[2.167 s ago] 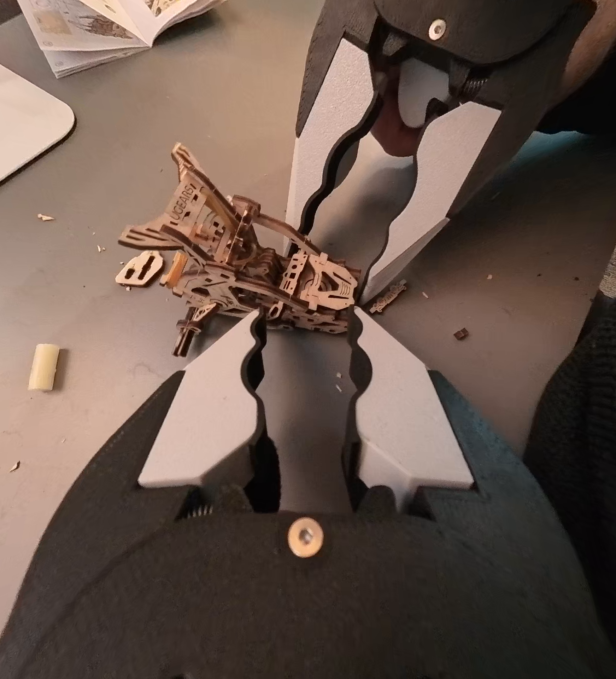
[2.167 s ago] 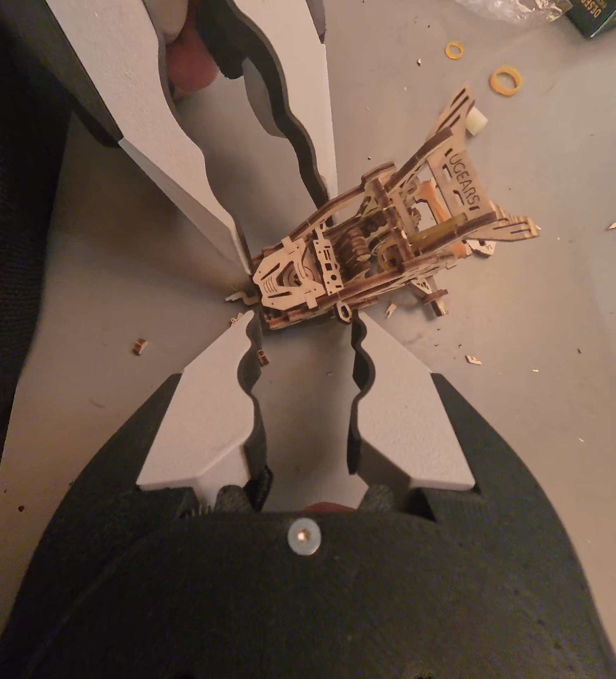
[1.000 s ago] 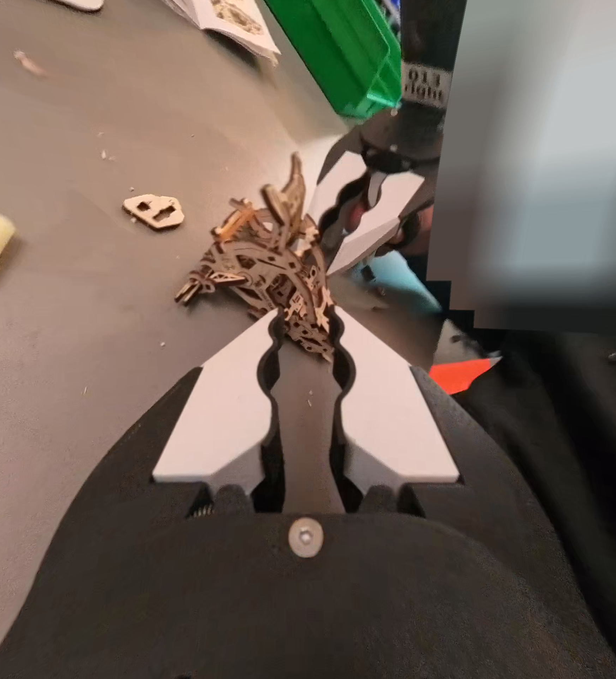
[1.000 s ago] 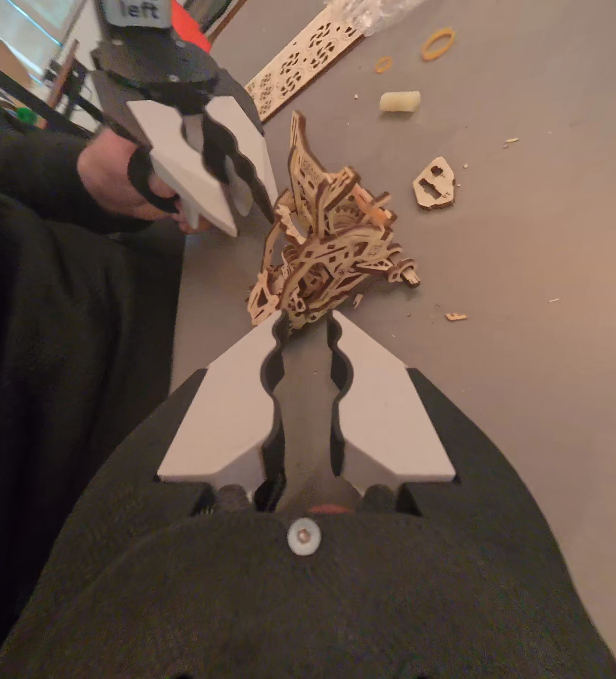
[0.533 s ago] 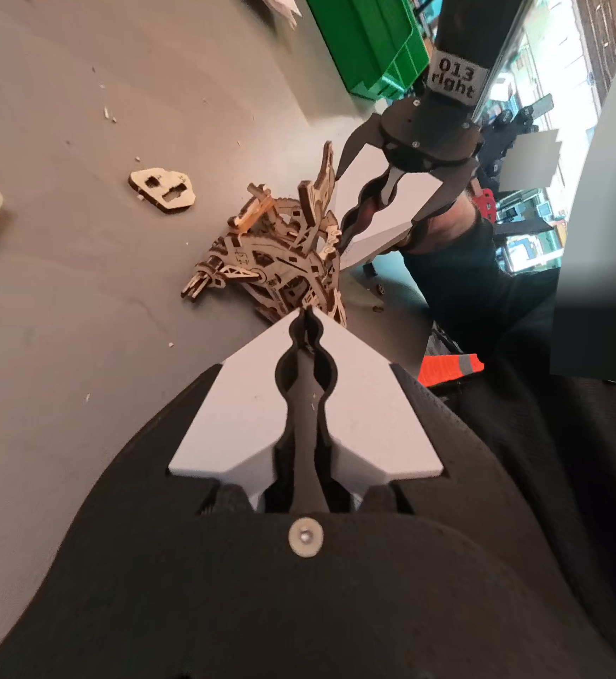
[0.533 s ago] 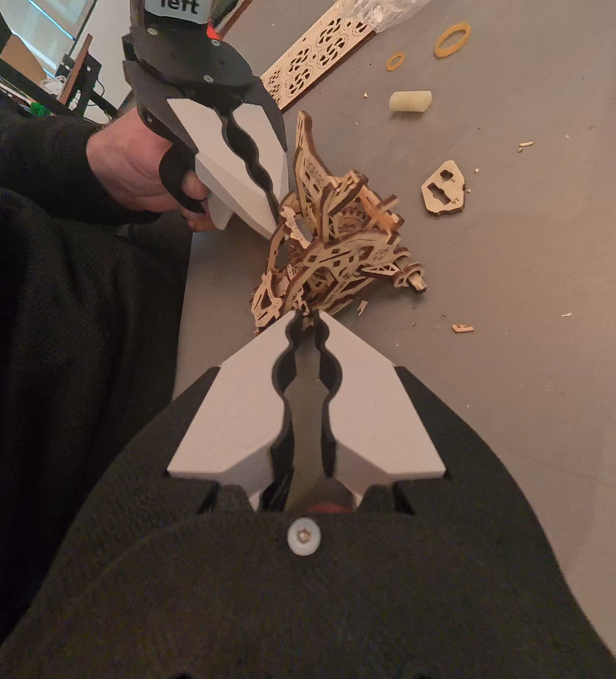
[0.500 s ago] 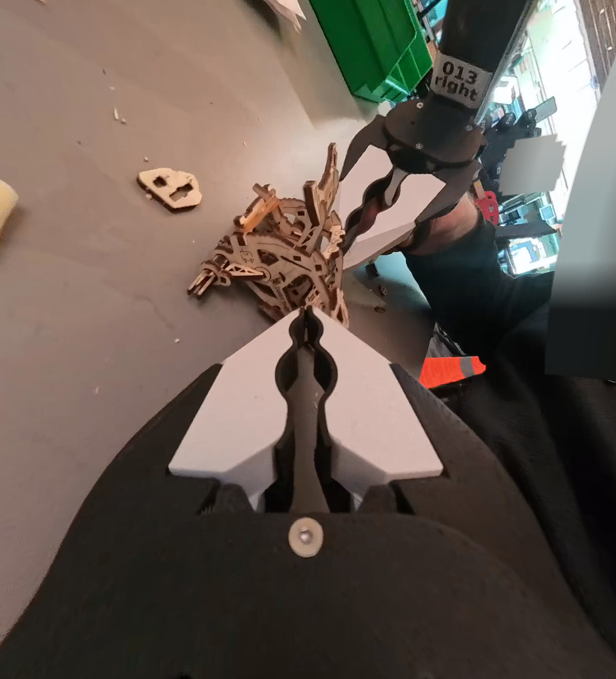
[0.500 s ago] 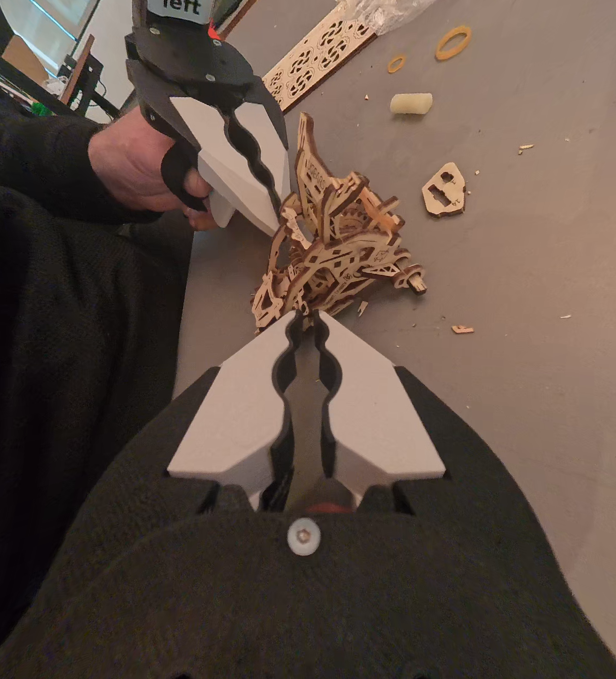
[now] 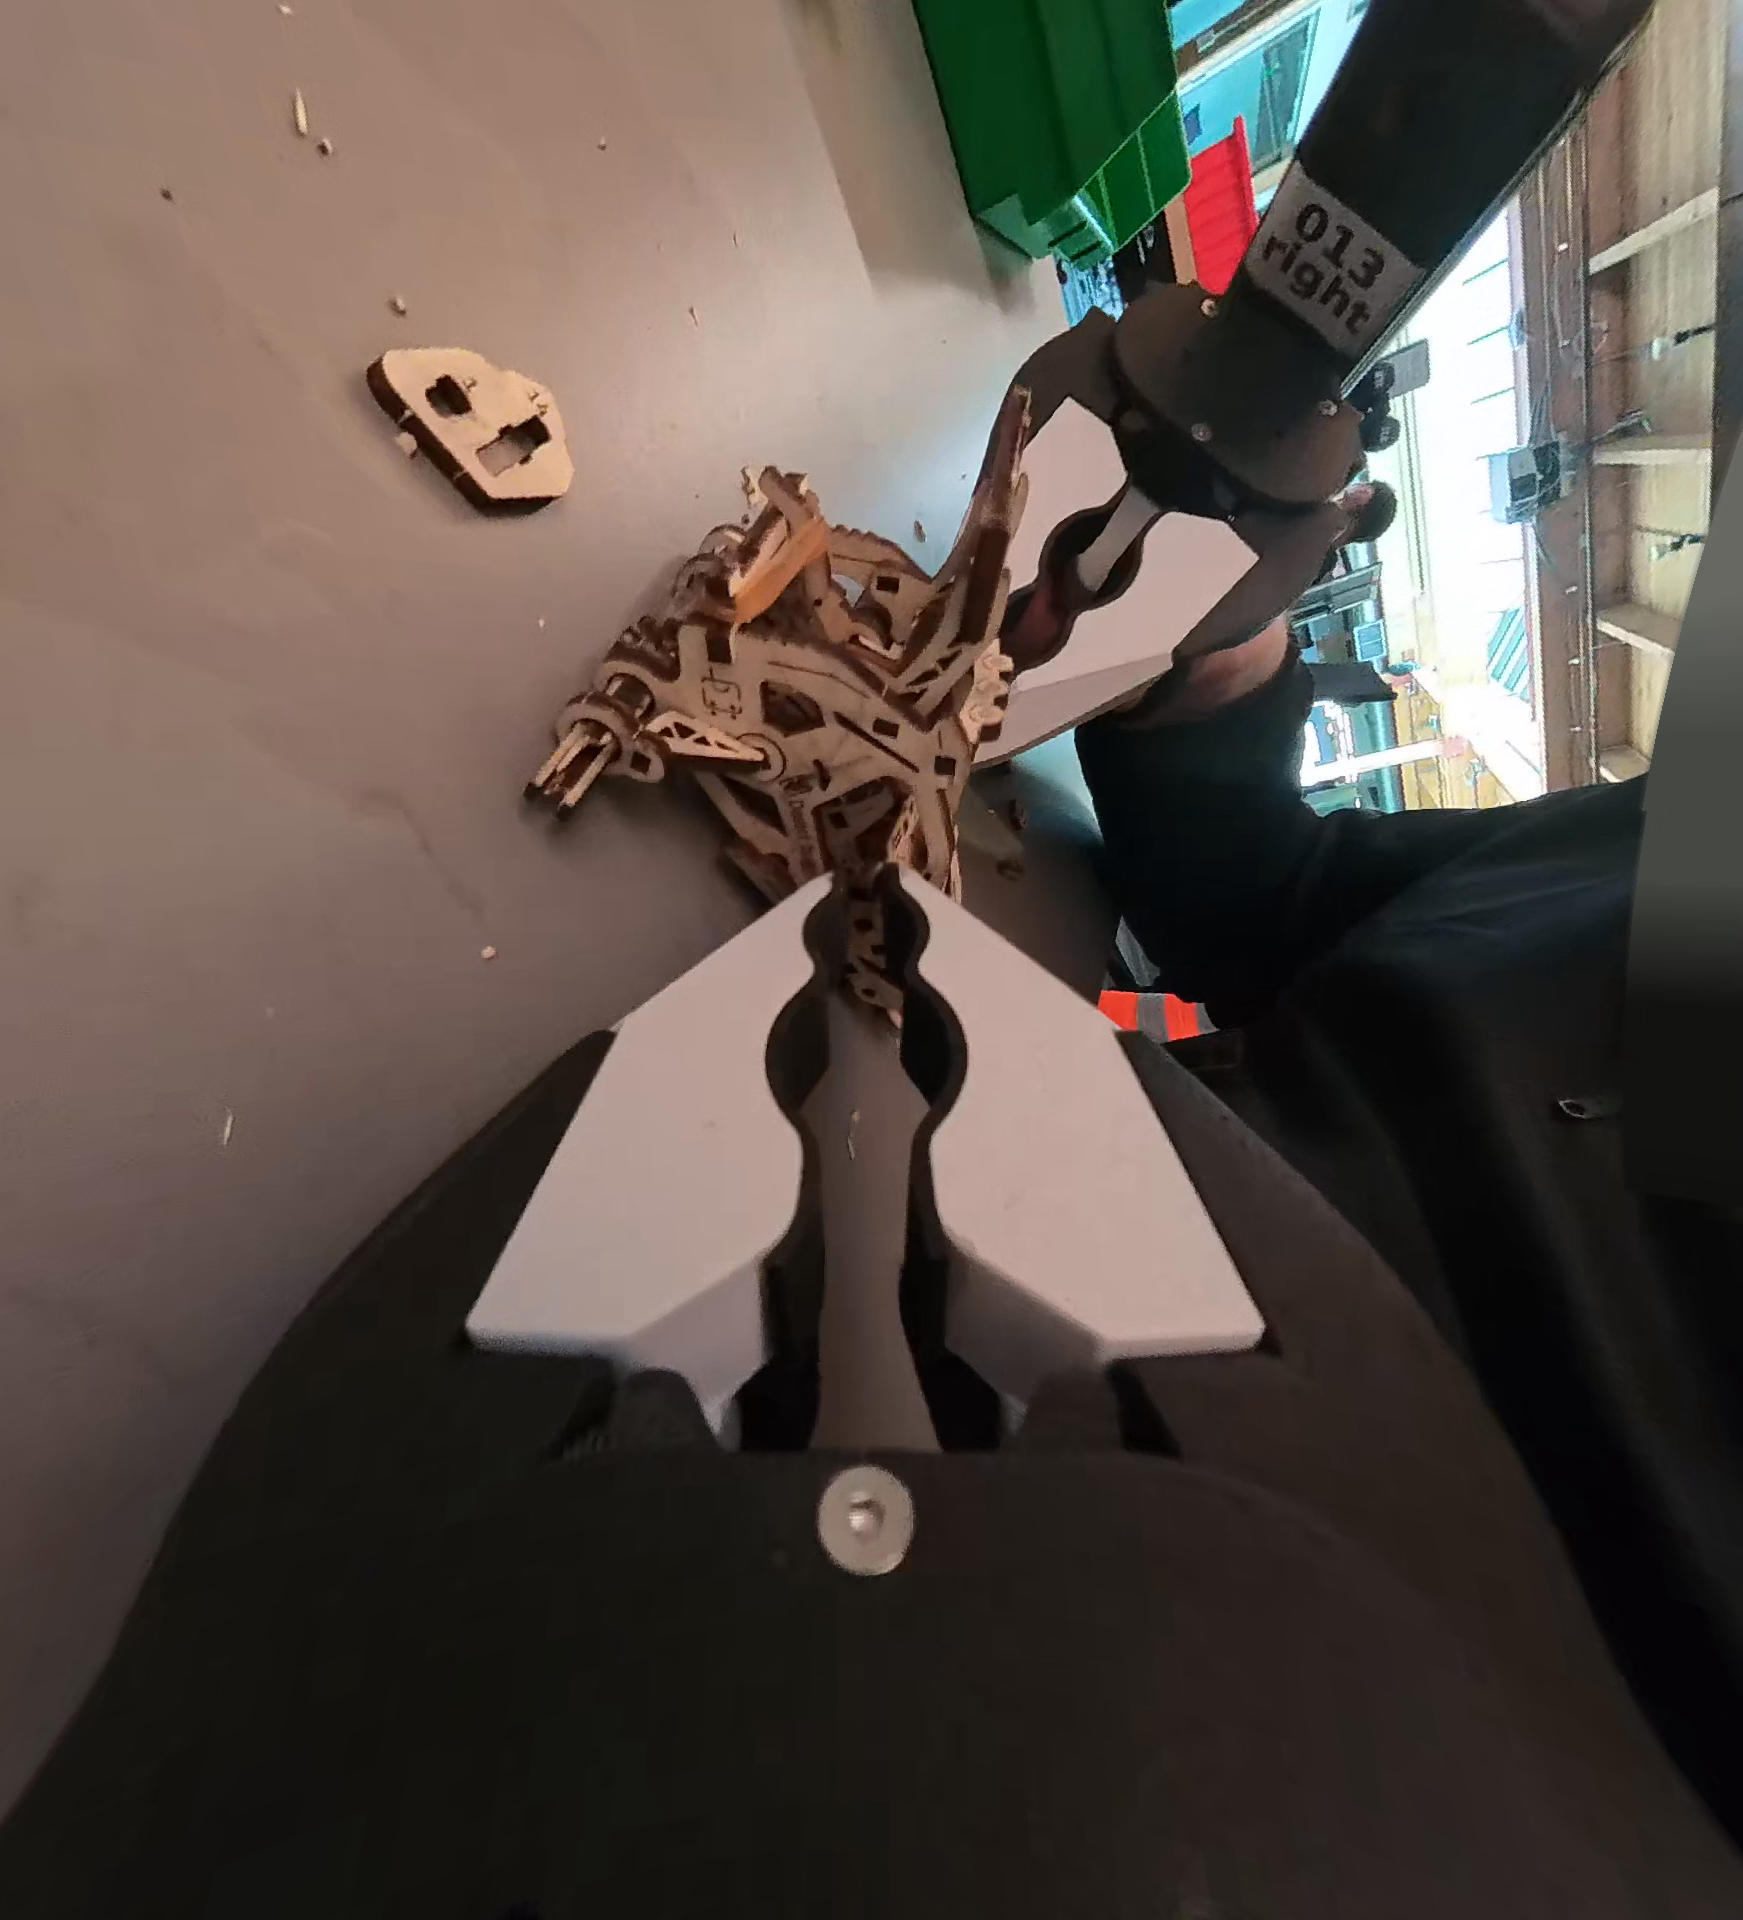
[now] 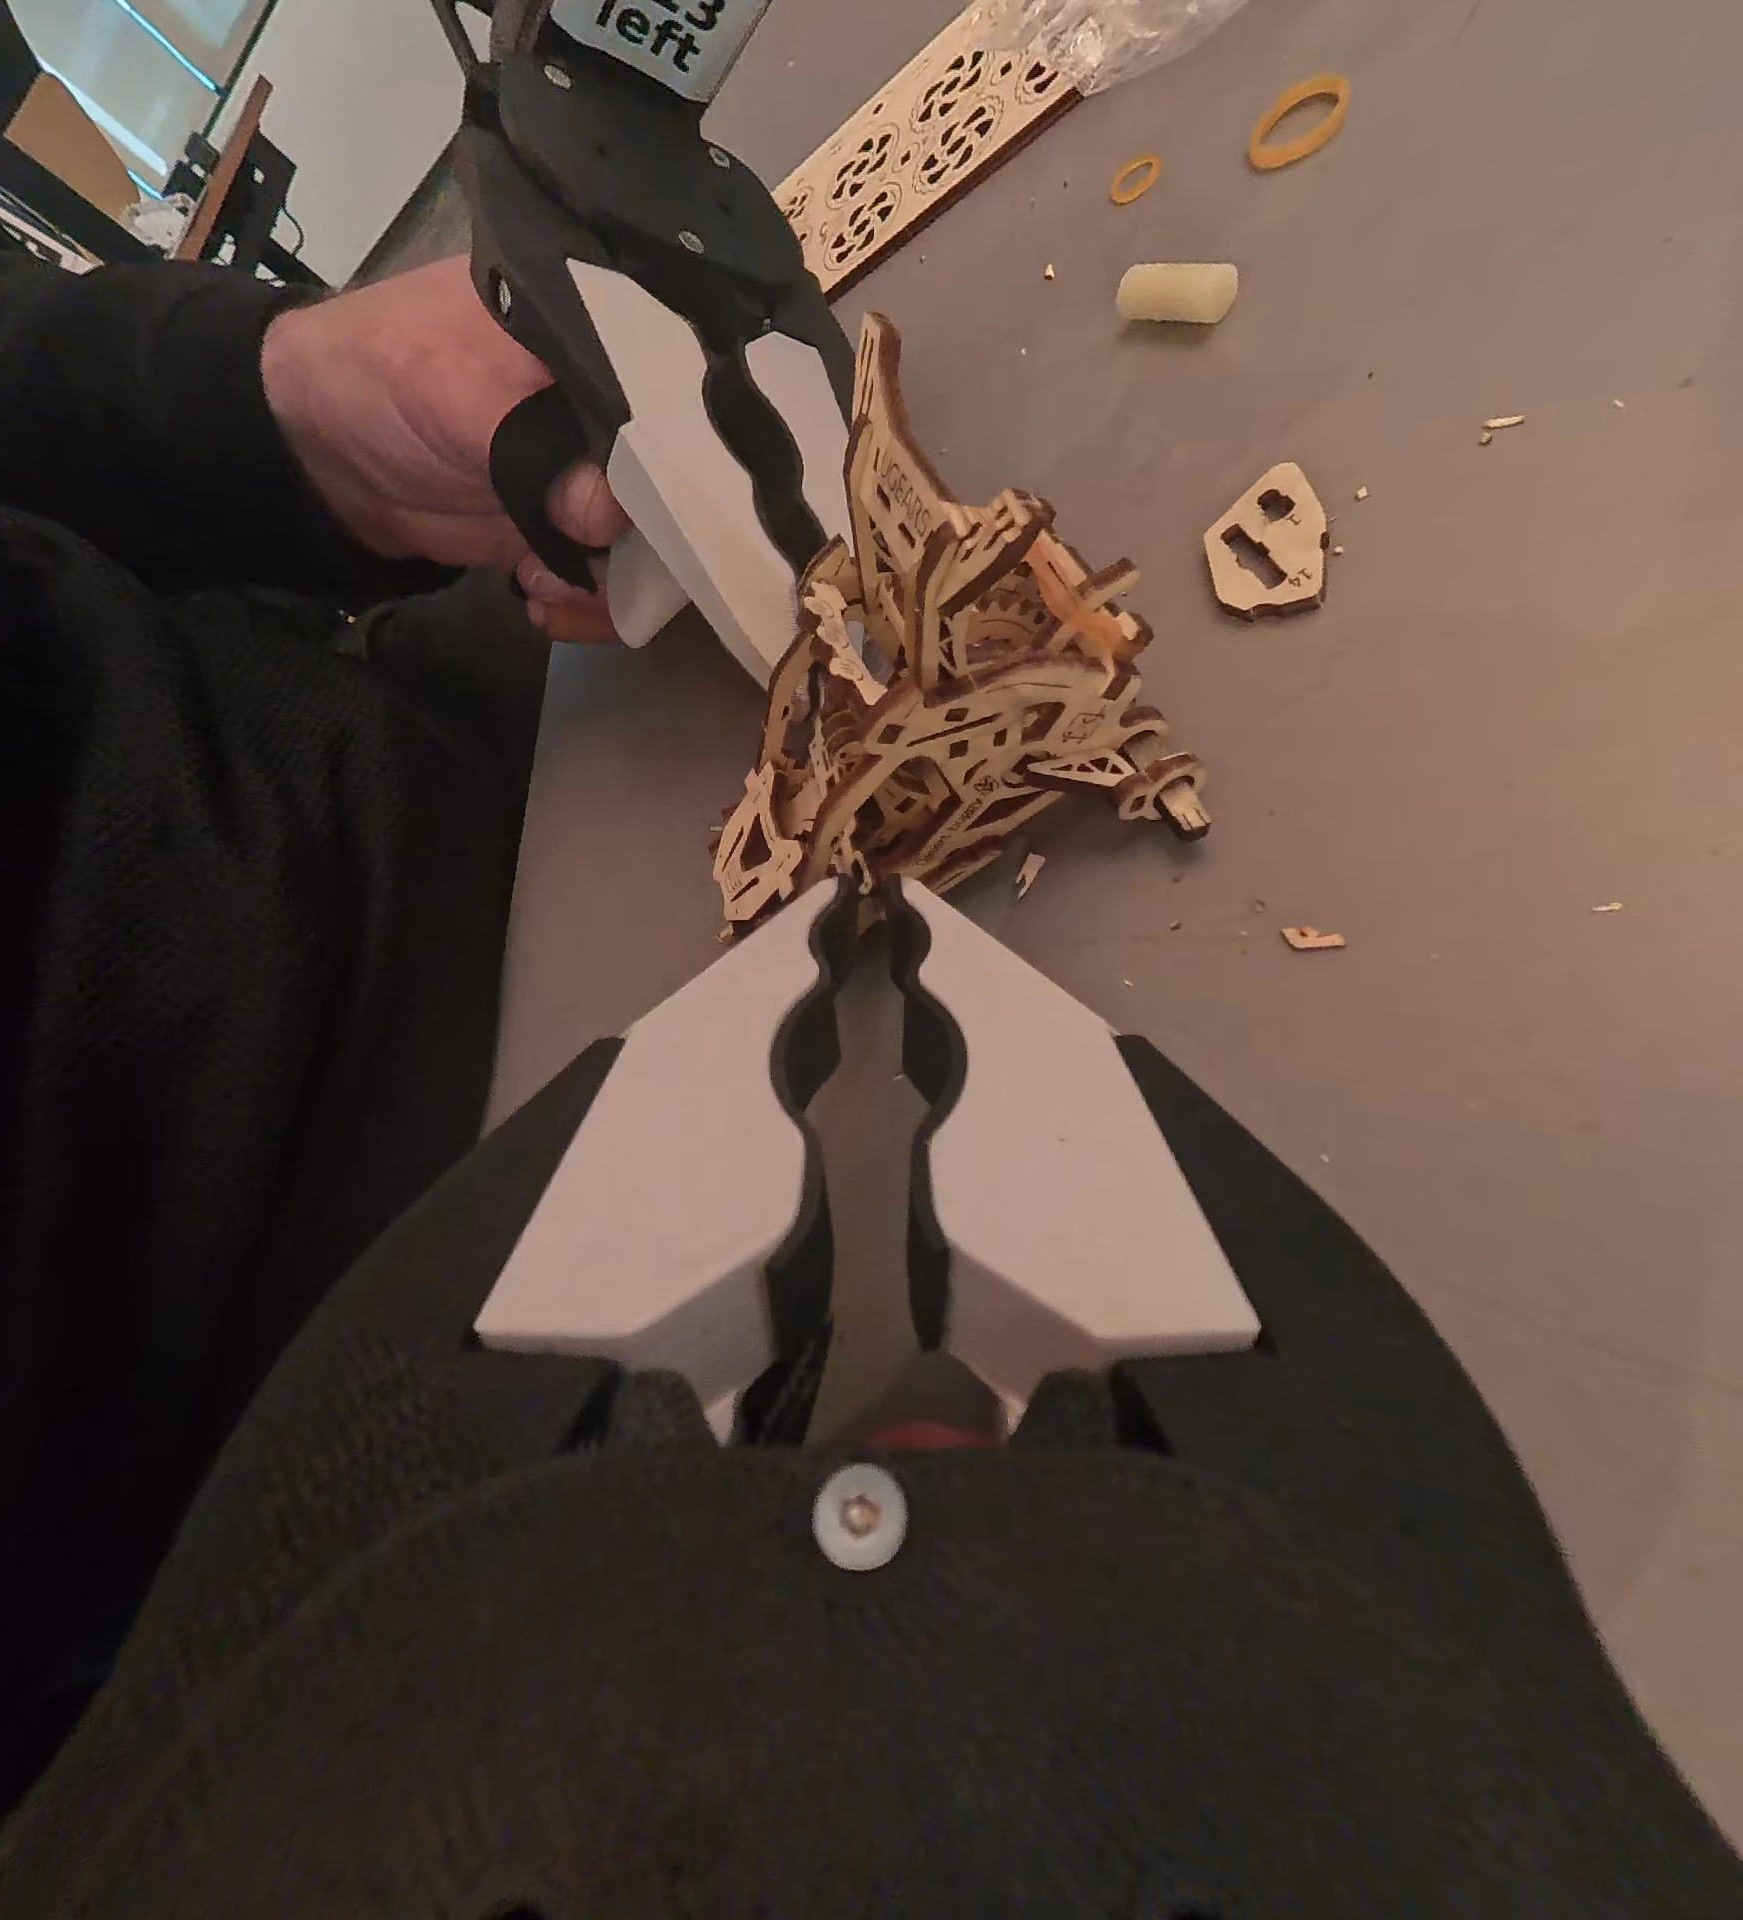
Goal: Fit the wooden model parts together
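Note:
The part-built wooden model [image 9: 794,717] stands tipped up on the grey table, seen too in the right wrist view [image 10: 950,717]. My left gripper [image 9: 869,902] is shut on the model's near edge; a strip of wood shows between its tips. My right gripper [image 10: 862,891] is shut on the opposite end of the model. Each gripper shows in the other's view, the right one [image 9: 1012,675] and the left one [image 10: 794,592], tips against the model. A loose flat wooden piece [image 9: 477,442] with cut-outs lies on the table beyond the model [image 10: 1267,561].
A pale foam cylinder [image 10: 1176,293], two rubber bands [image 10: 1298,120] and a laser-cut wooden sheet [image 10: 908,156] lie farther back. Green bins [image 9: 1054,114] stand at the table's far side. Wood chips are scattered about. A person's hand [image 10: 410,436] and dark sleeve are close by. Spacing between my two grippers at the tips: around 5 cm. Between my left fingertips and the loose flat wooden piece [image 9: 477,442] there is roughly 9 cm. My right wrist view [image 10: 1232,513] looks at it from another angle.
Both grippers went from open to shut on the model's ends, and the model was tipped up from lying flat. In the last half second the pose barely changes.

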The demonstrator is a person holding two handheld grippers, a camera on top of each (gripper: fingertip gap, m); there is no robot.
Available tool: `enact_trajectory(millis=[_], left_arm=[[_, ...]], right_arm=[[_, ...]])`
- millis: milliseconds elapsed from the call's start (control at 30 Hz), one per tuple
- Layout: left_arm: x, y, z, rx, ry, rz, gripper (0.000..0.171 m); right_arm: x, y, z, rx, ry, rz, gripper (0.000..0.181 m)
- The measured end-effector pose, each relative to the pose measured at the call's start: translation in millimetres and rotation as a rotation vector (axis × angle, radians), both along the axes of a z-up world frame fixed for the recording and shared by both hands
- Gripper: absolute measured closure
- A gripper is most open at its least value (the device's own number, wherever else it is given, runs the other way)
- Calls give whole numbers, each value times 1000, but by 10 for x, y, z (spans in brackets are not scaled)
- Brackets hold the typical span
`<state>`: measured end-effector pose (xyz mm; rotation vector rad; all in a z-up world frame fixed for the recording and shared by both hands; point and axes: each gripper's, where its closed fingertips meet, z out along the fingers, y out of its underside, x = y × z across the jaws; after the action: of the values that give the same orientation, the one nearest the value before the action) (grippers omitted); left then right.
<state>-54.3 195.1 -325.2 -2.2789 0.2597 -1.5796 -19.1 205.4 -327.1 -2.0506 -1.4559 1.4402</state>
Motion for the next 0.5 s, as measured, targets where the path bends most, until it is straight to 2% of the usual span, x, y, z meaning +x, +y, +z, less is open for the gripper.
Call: enact_trajectory(millis=[500], left_arm=[[101, -120, 10, 17, 6, -51, 171]], right_arm=[[21, 10, -1, 14, -3, 1, 178]])
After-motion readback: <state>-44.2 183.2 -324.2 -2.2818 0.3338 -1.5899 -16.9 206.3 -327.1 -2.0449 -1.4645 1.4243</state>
